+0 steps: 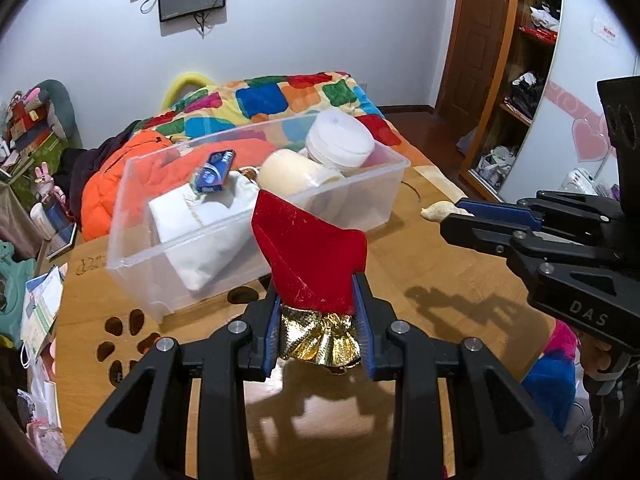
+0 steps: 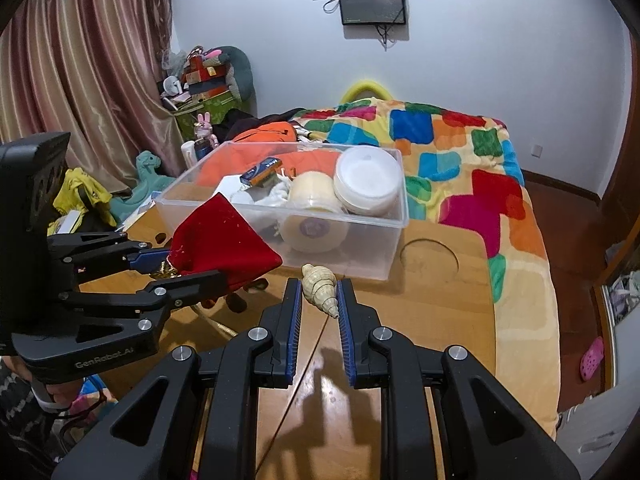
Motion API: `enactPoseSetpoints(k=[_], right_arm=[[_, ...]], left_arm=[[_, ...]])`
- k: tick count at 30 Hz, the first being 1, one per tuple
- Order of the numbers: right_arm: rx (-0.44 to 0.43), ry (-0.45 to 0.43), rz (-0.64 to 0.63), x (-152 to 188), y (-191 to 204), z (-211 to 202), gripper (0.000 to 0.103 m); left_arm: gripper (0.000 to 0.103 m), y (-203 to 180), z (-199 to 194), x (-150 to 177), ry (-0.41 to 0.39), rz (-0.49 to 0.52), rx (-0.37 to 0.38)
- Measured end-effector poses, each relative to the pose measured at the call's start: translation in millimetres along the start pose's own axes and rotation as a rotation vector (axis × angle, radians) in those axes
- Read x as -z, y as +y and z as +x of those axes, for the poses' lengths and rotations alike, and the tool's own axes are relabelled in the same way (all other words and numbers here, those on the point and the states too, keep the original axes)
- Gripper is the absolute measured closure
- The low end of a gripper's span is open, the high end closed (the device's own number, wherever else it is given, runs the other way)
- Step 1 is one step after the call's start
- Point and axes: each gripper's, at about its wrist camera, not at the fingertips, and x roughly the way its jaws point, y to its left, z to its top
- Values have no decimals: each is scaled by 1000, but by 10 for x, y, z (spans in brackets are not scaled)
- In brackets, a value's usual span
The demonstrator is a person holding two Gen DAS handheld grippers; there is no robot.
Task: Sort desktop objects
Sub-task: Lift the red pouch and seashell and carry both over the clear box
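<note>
My left gripper is shut on a red velvet pouch with a gold lining and holds it above the wooden table, just in front of the clear plastic bin. The pouch also shows in the right wrist view. My right gripper is open, its fingers on either side of a cream spiral seashell that lies on the table. The bin holds a white pouch, a blue box, a cream jar and a white round tub.
The wooden table has cut-out holes at its left and a round recess right of the bin. A bed with a patchwork blanket and an orange jacket lies behind. Clutter stands at the left.
</note>
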Motion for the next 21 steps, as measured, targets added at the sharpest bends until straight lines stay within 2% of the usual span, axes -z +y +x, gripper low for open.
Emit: enactPoseSetpoints(k=[11, 21], right_arm=[[7, -25, -44, -250, 97, 58, 87], [-3, -46, -60, -429, 156, 115, 87]], left_arm=[[71, 179, -176, -169, -50, -24, 7], [71, 340, -316, -385, -91, -30, -20]])
